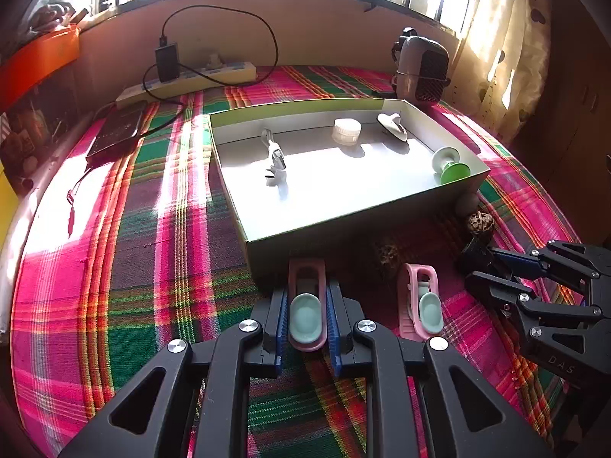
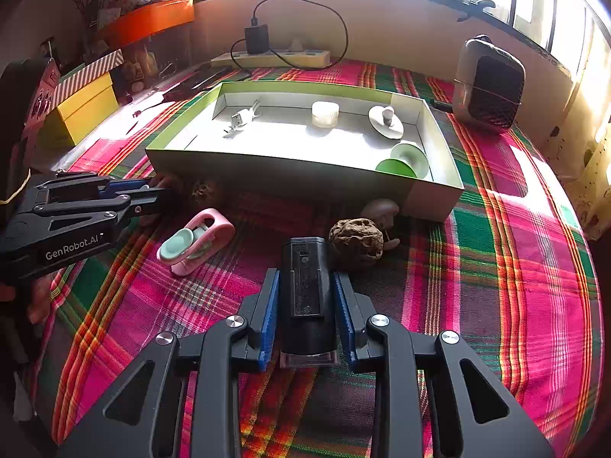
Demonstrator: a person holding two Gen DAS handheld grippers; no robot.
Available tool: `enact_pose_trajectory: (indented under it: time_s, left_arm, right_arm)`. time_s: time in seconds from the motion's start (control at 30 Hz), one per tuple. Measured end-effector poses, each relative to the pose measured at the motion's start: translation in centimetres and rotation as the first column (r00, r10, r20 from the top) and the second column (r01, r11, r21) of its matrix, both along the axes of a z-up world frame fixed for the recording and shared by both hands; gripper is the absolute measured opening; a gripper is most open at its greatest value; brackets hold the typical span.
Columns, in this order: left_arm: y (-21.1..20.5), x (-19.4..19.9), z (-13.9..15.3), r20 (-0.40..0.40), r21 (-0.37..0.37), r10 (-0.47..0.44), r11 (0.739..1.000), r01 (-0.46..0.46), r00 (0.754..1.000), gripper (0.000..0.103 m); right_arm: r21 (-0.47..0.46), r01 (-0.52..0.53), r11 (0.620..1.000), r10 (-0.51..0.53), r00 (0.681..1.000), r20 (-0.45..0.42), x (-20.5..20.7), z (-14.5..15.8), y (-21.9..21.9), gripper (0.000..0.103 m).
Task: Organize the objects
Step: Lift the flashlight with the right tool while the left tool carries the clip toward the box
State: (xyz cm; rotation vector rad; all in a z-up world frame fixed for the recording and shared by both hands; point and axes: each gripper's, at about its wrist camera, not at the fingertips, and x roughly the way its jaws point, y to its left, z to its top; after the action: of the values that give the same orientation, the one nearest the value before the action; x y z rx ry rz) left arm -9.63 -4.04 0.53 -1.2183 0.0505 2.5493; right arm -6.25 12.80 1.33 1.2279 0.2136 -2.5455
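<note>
My left gripper (image 1: 306,297) is shut on a pink clip with a mint pad (image 1: 306,305), just in front of the open box (image 1: 343,225). A second pink clip (image 1: 420,301) lies to its right, also in the right wrist view (image 2: 196,240). My right gripper (image 2: 307,297) is shut on a black block-shaped device (image 2: 305,290) above the plaid cloth, in front of the box (image 2: 267,175). The box holds a white USB plug (image 1: 275,160), a white jar (image 1: 346,131), a white suction hook (image 1: 393,126) and a green-and-white suction cup (image 1: 450,166).
Two wrinkled brown nuts (image 2: 357,242) (image 1: 387,253) and a smooth stone (image 2: 382,210) lie on the cloth by the box's near wall. A small heater (image 2: 488,84) stands back right. A power strip with charger (image 2: 271,57) and boxes (image 2: 84,107) sit at the back and left.
</note>
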Motion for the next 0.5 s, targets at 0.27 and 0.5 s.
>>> enact_pose_trajectory:
  time_s: [0.27,0.5]
  left_arm:
    - [-0.11,0.02,0.0,0.003,0.009,0.01,1.0,-0.01,1.0,0.016]
    - [-0.25,0.15,0.14,-0.004,0.0,0.026,1.0,-0.026,1.0,0.016]
  right_arm:
    - [-0.017,0.001,1.0,0.0,1.0,0.007,-0.09,0.02,0.15,0.029]
    - [-0.036,0.003,0.999,-0.003,1.0,0.012,-0.14,0.06,0.33,0.029]
